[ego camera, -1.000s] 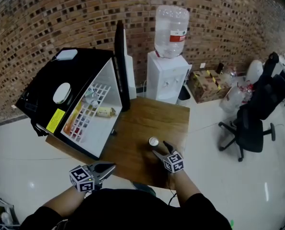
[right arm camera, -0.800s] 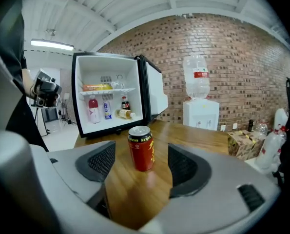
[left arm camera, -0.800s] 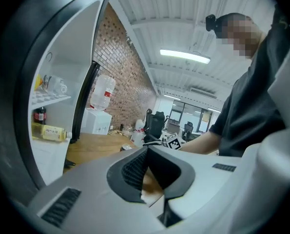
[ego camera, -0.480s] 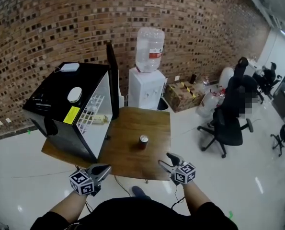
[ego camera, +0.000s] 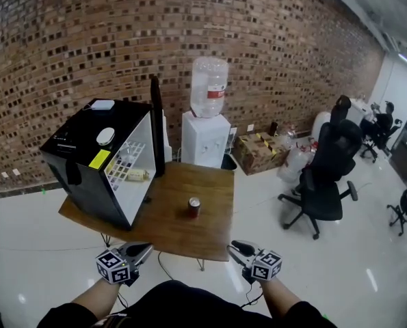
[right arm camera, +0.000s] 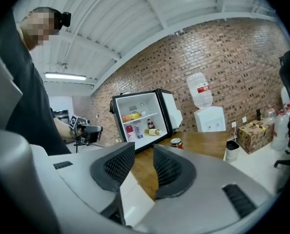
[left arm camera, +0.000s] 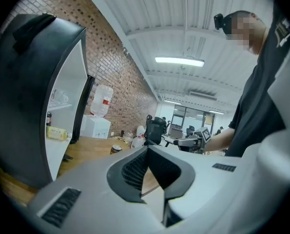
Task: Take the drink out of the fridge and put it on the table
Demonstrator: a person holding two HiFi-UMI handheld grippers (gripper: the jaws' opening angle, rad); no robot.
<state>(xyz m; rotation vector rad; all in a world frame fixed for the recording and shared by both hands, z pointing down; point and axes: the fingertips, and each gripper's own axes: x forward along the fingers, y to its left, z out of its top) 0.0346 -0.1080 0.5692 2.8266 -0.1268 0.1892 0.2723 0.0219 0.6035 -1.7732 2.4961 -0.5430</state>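
A red drink can (ego camera: 194, 206) stands upright by itself on the wooden table (ego camera: 172, 232); it also shows as the can (right arm camera: 176, 143) in the right gripper view and the can (left arm camera: 116, 149) in the left gripper view. The black fridge (ego camera: 97, 162) sits at the table's left end with its door open. My left gripper (ego camera: 138, 250) hangs off the table's near edge, jaws shut and empty. My right gripper (ego camera: 241, 249) is also short of the near edge, well back from the can. Its jaws are closing, with a narrow gap and nothing between the pads.
Several bottles (right arm camera: 135, 126) remain on the fridge shelves. A water dispenser (ego camera: 206, 125) stands behind the table against the brick wall. A cardboard box (ego camera: 258, 152) and a black office chair (ego camera: 323, 176) are on the floor to the right.
The view has drawn back from the table, and both grippers now sit off its near edge. The right jaws have narrowed. The can stays where it stood.
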